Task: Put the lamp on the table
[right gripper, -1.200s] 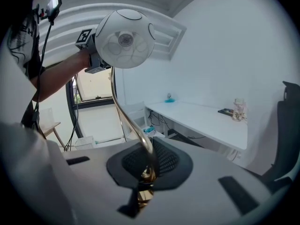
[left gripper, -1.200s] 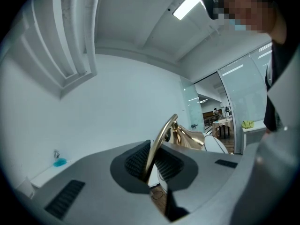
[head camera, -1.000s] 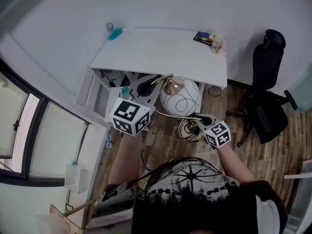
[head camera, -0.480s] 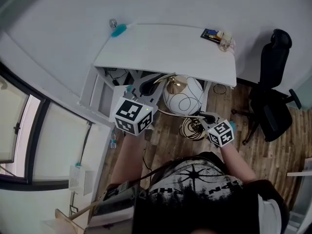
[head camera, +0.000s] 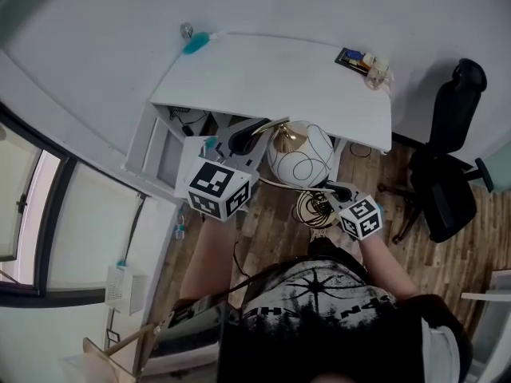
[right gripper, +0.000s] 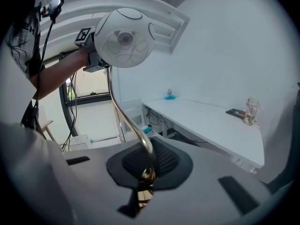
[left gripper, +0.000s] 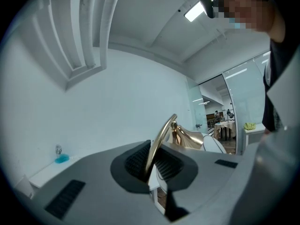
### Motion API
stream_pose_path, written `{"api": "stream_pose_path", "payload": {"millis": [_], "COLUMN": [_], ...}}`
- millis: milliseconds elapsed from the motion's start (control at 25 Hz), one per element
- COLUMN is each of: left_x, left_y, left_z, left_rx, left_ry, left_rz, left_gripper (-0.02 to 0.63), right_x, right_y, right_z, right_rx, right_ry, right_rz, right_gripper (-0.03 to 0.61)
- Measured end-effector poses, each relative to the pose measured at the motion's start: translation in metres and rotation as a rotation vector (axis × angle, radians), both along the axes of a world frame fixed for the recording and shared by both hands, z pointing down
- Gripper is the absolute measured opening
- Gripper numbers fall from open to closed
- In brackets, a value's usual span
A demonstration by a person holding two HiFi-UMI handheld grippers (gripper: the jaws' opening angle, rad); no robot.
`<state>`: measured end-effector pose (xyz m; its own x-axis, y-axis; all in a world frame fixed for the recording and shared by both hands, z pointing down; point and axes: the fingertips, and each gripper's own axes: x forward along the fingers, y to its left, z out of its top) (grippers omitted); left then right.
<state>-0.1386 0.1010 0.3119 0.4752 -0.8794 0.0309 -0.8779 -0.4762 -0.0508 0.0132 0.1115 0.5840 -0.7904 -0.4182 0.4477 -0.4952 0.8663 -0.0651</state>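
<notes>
The lamp [head camera: 299, 156], a white globe on a curved brass stem, hangs in the air at six o'clock from the table [head camera: 271, 78], just short of its near edge. The left gripper [head camera: 246, 139] clamps the stem near the globe, and the right gripper [head camera: 332, 190] clamps its lower end. The carry is in hand. Next, the lamp likely needs lifting toward twelve o'clock over the edge, then setting upright on bare tabletop.

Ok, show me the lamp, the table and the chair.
lamp [head camera: 303, 159], head view, on its white globe shade.
table [head camera: 271, 78], head view, bare middle of the top.
chair [head camera: 444, 199], head view, on the seat.
</notes>
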Motion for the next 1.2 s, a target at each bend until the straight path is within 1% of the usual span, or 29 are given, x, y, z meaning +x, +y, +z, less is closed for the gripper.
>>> {"api": "stream_pose_path", "payload": {"millis": [280,600,880,1080,1200], "left_x": [-0.012,-0.026,-0.022,-0.019,-0.013], "left_y": [-0.053,-0.126,-0.187,-0.194,-0.215], "left_z": [-0.001,-0.004,-0.010,-0.013,-0.013], "left_rx": [0.008,-0.021,-0.029,-0.011,-0.003], "left_ry": [-0.020,-0.036,-0.044,-0.054,-0.058], "left_rz": [-0.069,-0.140,-0.184,-0.207,-0.228], "left_gripper": [0.028,0.028,0.028,0.026,0.025], "right_x": [-0.016,-0.034,-0.033,-0.031,-0.027], "right_y": [-0.062,-0.140,-0.206,-0.221,-0.246], "right_z": [0.002,0.000,-0.006,-0.007,-0.007], "right_rx": [-0.007,-0.028,-0.029,-0.016,-0.018], "right_ry": [-0.013,-0.028,-0.037,-0.041,-0.037], "right_rz": [-0.063,-0.130,-0.176,-0.195,-0.205], "right_gripper": [0.018,0.018,0.018,0.018,0.018]}}
